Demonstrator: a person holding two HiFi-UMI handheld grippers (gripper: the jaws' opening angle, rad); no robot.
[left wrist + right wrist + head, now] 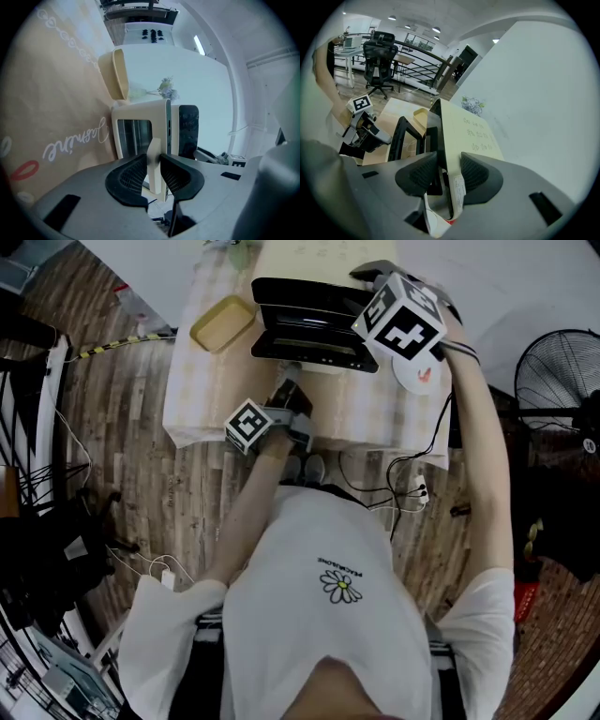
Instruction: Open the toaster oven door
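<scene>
Left hand-held gripper [153, 160]: jaws closed on the door handle [155, 147], a cream bar pinched between both pads.

Right hand-held gripper [449, 158]: jaws set wide and clamped over a side edge of the toaster oven [474, 133], one pad on the dark front frame, the other on the cream top panel.

Count – 2 hand-held grippers, 1 toaster oven, 1 door, 1 handle, 1 yellow tray, 1 white plate.

Toaster oven stands on the cloth-covered worktop [202, 381], at its far side, front facing the person.

Door [309, 341] is swung down and out from the oven's front, towards the person. Its long axis runs side to side, parallel to the oven's front. The handle sits at its free edge – the edge farthest from the oven.

Yellow tray [223, 322] lies just to the oven's left, long axis slanted. White plate [419, 376] lies at the oven's right, partly under the right hand-held gripper.
</scene>
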